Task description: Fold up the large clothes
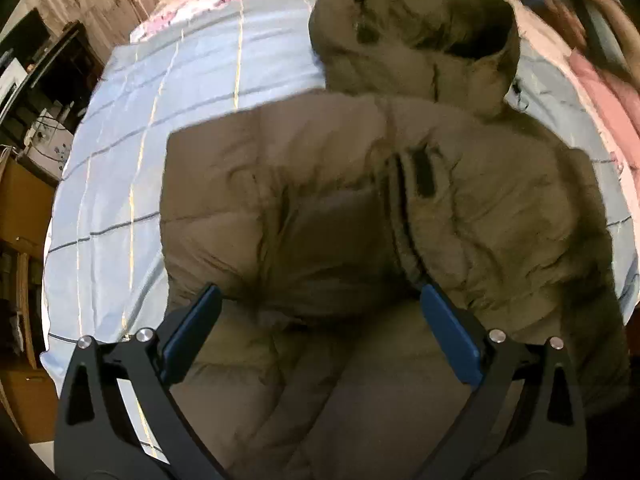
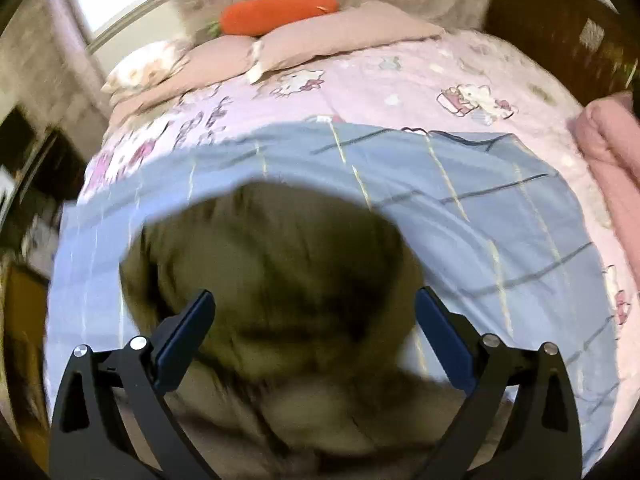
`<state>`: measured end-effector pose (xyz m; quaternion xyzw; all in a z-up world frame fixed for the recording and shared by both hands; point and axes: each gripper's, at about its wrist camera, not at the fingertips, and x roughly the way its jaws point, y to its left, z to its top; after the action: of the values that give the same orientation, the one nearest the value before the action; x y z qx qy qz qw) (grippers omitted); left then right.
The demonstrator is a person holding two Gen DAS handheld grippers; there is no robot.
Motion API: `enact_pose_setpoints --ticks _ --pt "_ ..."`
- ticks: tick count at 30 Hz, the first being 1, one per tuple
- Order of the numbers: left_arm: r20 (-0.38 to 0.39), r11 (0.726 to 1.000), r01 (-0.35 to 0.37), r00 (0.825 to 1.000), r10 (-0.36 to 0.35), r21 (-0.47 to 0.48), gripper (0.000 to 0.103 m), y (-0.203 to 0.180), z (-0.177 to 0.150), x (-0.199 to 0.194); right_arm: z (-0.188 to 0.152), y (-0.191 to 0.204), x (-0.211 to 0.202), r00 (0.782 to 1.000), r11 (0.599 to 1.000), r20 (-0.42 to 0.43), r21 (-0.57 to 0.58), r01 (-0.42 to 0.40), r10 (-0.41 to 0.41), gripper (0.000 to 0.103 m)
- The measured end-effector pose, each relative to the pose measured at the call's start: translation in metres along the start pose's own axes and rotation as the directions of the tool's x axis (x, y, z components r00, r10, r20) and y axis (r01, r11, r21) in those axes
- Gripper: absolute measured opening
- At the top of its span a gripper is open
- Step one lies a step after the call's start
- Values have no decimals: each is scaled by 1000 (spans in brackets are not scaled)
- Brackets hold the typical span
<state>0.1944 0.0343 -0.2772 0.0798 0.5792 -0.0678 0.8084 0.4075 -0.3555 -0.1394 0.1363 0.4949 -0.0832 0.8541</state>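
One olive padded jacket lies on one blue checked sheet spread over the bed, its hood at the far side. The left gripper is above the near part of the jacket, two fingers wide apart, holding nothing. The right gripper is above the hood, also wide apart and empty. Far behind are two beige pillows and one orange cushion.
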Motion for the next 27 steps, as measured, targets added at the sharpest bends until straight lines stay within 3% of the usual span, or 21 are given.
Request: enact_pose_setpoints --ticks 3,5,6,7,8,9,12,15,19,22,25,27 --pt "-37 1000 -18 999 18 -3 101 7 -2 11 13 8 40 989 994 -105 -57 96 -102 101" --pt "-40 1000 -20 999 20 -11 101 12 -1 13 2 12 66 975 992 -202 -101 70 -89 100" --pt "-41 1000 -27 999 26 -16 101 14 1 15 -5 15 71 973 991 -217 -118 57 -82 94" --pt "-45 999 -32 999 31 -18 101 15 1 17 -14 16 74 972 989 -218 -137 63 -92 81" --pt "-50 999 -35 998 34 -22 101 15 2 18 -22 14 75 970 988 -225 -137 66 -96 36" --pt "-59 999 -34 998 32 -28 101 15 2 20 -26 10 75 968 992 -238 -119 48 -75 19" --pt "-67 999 -20 998 18 -27 101 14 0 19 -41 7 50 979 991 -201 -133 4 -31 11" --pt "-60 999 -35 998 34 -28 101 12 -1 15 -60 3 -1 991 989 -127 -139 -49 31 10" --pt "-57 998 -47 997 45 -44 101 14 -2 12 -109 7 -84 995 960 0 -263 -92 95 10" --pt "-60 996 -63 996 59 -57 101 18 -3 13 -164 -6 -126 990 943 -16 -305 -136 137 10" --pt "-51 994 -65 997 61 -92 101 26 -3 10 -227 -26 -142 993 925 -69 -362 -119 101 10" --pt "-33 991 -55 998 51 -119 101 32 -2 5 -260 -43 -136 992 924 -104 -371 -99 64 23"
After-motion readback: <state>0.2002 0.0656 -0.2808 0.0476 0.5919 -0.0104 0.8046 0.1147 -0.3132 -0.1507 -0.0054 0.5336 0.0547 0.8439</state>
